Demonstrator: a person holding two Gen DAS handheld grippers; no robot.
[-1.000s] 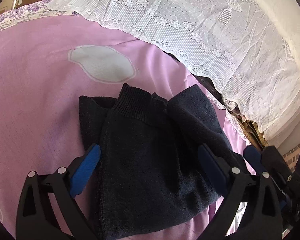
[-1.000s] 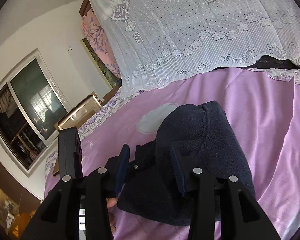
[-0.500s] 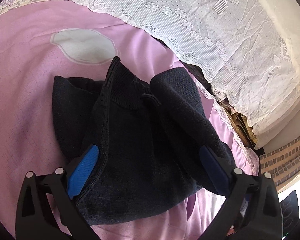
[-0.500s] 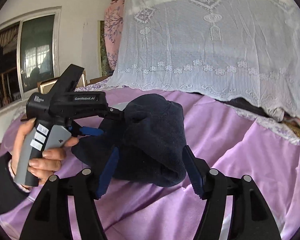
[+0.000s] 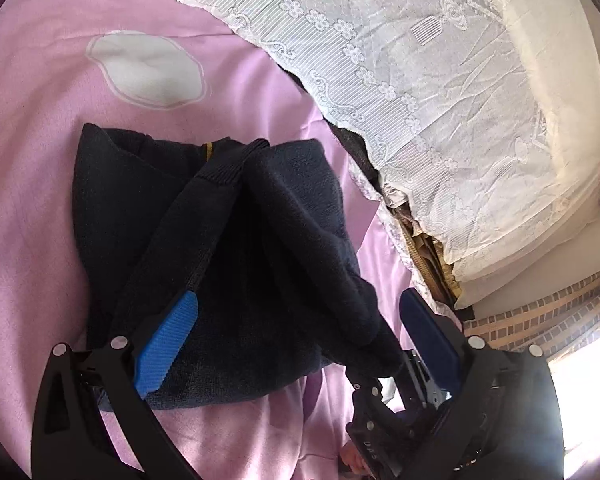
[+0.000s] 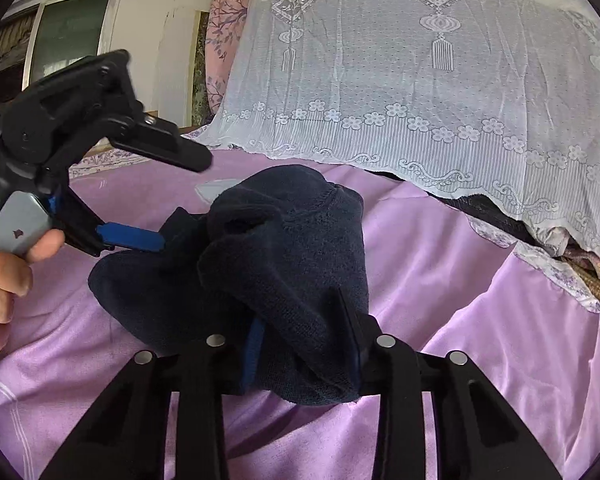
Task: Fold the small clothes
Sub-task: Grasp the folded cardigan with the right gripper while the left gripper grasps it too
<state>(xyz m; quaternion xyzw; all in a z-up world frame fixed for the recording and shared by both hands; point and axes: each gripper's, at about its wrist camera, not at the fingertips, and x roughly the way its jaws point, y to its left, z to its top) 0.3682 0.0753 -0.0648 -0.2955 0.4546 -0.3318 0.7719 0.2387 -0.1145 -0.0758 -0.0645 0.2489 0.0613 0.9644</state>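
Note:
A dark navy knit garment (image 5: 220, 248) lies bunched on the pink bedsheet (image 5: 32, 152). My left gripper (image 5: 296, 320) is open, its blue pads straddling the garment's near part from above. In the right wrist view the garment (image 6: 284, 256) has one end pinched between the fingers of my right gripper (image 6: 304, 356), which is shut on it and holds it slightly raised. The left gripper (image 6: 140, 204) also shows there, at the left over the garment, held by a hand.
A white lace cover (image 5: 420, 80) drapes over piled bedding at the far right of the bed. A pale oval patch (image 5: 148, 72) marks the sheet beyond the garment. A window (image 6: 68, 40) and a wall stand at the far left of the right wrist view.
My right gripper has closed on the garment's end and lifted it. The garment has bunched higher. My left gripper has moved closer over it and stays open.

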